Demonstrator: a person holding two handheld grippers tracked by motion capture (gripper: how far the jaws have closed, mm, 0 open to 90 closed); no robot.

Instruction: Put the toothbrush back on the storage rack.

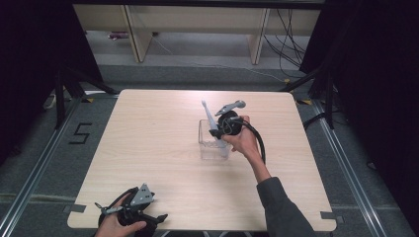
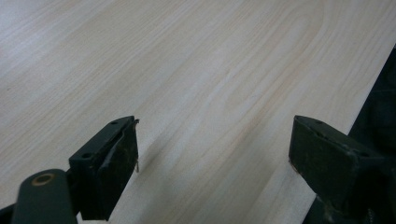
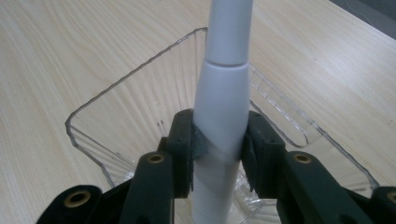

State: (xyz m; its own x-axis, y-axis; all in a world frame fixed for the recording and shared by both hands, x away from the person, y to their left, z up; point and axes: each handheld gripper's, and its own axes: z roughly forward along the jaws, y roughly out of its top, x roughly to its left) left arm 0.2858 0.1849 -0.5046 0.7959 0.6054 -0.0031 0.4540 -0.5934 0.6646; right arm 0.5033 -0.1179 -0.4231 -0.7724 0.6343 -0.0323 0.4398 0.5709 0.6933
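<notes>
Pinching a smooth white plastic toothbrush handle [image 3: 222,107], right claw [image 3: 219,144] holds it tilted inside clear ribbed rectangular box [image 3: 116,107], mid-counter. Left claw [image 2: 212,149] spread, bare, near left corner of pale woodgrain counter [image 1: 158,143].

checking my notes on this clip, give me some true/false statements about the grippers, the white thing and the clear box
1. The right gripper is shut on the white stick. True.
2. The left gripper holds the clear box. False: its jaws stand open over bare table.
3. The white stick lies flat on the table. False: it is held over the clear box.
4. The clear box stands near the table's middle. True.
5. The left gripper is at the table's far edge. False: it is at the near edge.
</notes>
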